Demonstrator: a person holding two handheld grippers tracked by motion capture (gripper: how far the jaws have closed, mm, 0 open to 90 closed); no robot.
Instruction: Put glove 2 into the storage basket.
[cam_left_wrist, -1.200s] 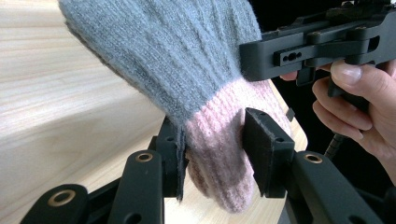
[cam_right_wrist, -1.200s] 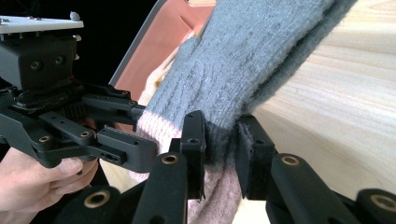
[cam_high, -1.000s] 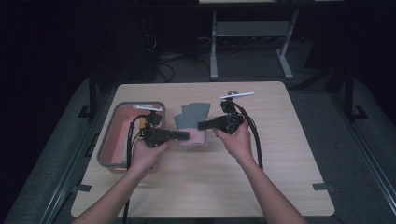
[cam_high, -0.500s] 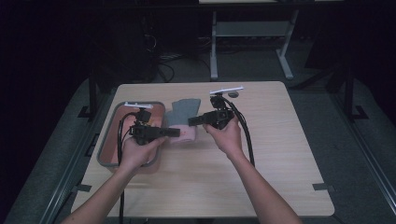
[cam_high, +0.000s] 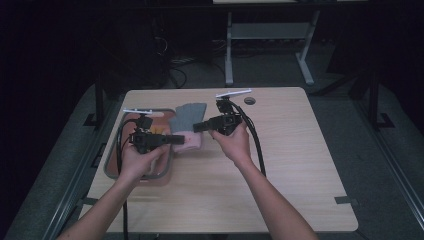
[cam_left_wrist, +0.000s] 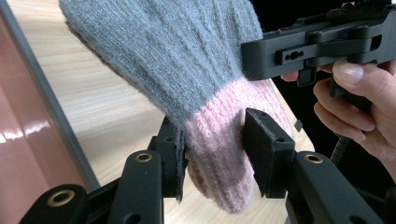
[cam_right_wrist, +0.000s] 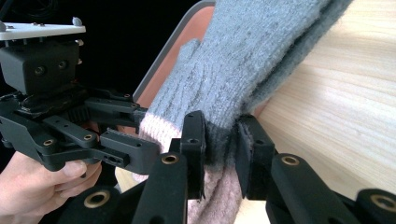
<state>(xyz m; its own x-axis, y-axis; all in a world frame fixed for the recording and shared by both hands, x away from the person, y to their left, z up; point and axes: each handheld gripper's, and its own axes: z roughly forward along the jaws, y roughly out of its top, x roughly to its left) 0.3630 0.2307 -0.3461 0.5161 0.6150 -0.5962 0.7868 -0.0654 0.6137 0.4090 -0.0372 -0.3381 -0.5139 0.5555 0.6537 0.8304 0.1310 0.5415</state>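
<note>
Both hands have shifted leftward over the counter since a second ago, carrying the knitted glove with them toward the tray, and the glove now sits partly over the tray's right edge. From the high view, the left gripper (cam_high: 181, 139) is held over the tray (cam_high: 112, 165), a grey-rimmed tray with a reddish floor at the left of the wooden counter (cam_high: 300, 165), while the right gripper (cam_high: 198, 126) is just to its right and slightly farther back, pointing left. The glove (cam_high: 189, 116), grey with a pink cuff, stretches between them, its grey part reaching toward the far side and its pink cuff lying at the near right of the tray rim. From the left gripper view, the left gripper (cam_left_wrist: 212, 154) has its jaws closed on the pink cuff of the glove (cam_left_wrist: 187, 60), which hangs between the pads, the grey knit rising up and away above the counter (cam_left_wrist: 107, 116); the right gripper (cam_left_wrist: 261, 58) comes in from the upper right and meets the glove at the line where grey turns to pink, with the person's fingers wrapped around its handle. From the right gripper view, the right gripper (cam_right_wrist: 219, 140) has its jaws clamped on the glove (cam_right_wrist: 243, 60) at that same colour change, the fabric bunched between the pads, and the left gripper (cam_right_wrist: 135, 147) grips the cuff just to the left, with the tray (cam_right_wrist: 196, 14) behind it.
</note>
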